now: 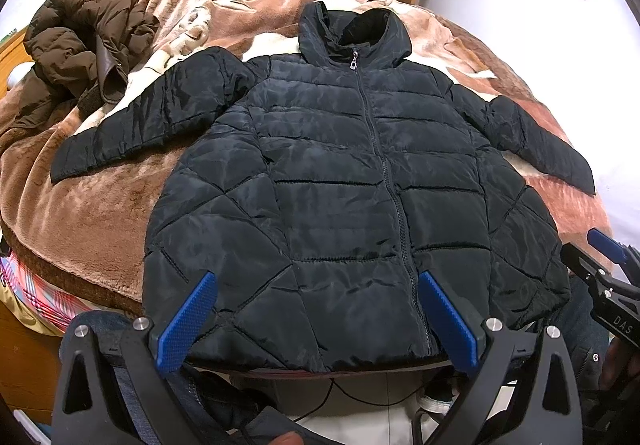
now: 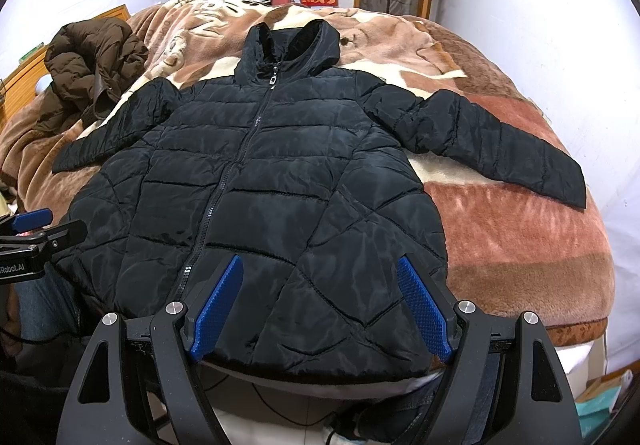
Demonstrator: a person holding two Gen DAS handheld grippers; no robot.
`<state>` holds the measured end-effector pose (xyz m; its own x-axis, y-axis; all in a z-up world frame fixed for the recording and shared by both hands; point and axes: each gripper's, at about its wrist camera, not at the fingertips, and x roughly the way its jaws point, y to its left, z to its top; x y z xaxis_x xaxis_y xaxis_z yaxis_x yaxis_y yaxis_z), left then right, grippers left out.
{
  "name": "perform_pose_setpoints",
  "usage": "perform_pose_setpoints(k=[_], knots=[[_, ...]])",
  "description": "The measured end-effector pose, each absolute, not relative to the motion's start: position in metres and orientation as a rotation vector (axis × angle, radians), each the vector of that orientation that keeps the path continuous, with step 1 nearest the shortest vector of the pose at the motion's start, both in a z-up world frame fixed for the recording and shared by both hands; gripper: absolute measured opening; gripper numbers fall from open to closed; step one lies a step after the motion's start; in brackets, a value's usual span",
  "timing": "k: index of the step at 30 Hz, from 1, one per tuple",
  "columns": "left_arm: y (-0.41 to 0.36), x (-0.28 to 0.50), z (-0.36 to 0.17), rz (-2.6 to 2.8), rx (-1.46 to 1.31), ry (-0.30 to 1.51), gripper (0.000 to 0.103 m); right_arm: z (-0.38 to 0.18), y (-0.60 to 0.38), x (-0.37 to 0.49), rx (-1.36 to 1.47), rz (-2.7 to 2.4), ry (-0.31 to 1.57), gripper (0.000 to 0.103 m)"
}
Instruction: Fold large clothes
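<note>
Jaws of both grippers gape apart above black jacket (image 1: 340, 173) hem at bed edge.

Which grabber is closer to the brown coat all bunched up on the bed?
The left. The brown coat lies far off on the bed's left side; the left gripper hangs open over the black jacket's hem, and the right gripper, also open, sits further right.
</note>
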<state>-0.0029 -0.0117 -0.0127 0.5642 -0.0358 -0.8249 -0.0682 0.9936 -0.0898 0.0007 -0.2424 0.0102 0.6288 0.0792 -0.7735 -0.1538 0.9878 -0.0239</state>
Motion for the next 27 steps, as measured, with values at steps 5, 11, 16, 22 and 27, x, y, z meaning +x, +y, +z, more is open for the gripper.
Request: perform_pose_setpoints(k=[5, 11, 16, 22, 27], knots=[[-0.0128, -0.0036, -0.0141, 0.018, -0.116, 0.973, 0.102, 0.0106, -0.2421, 0.0012, -0.091, 0.134, 0.88, 0.079], [-0.0133, -0.003, -0.0164, 0.014, -0.117, 0.977, 0.102, 0.0096, -0.2421, 0.0011, -0.091, 0.134, 0.882, 0.079], [-0.0119, -0.0015, -0.0164, 0.007, -0.121, 0.984, 0.102, 0.0094, -0.242, 0.0015, -0.091, 0.134, 0.881, 0.079], [-0.0113, 0.0007, -0.0158, 0.006, -0.121, 0.982, 0.102, 0.0096, -0.2422, 0.0026, -0.088, 0.137, 0.884, 0.079], [-0.0057, 0.0045, -0.015, -0.009, -0.123, 0.968, 0.101, 0.0099, -0.2425, 0.0029, -0.061, 0.15, 0.874, 0.079]])
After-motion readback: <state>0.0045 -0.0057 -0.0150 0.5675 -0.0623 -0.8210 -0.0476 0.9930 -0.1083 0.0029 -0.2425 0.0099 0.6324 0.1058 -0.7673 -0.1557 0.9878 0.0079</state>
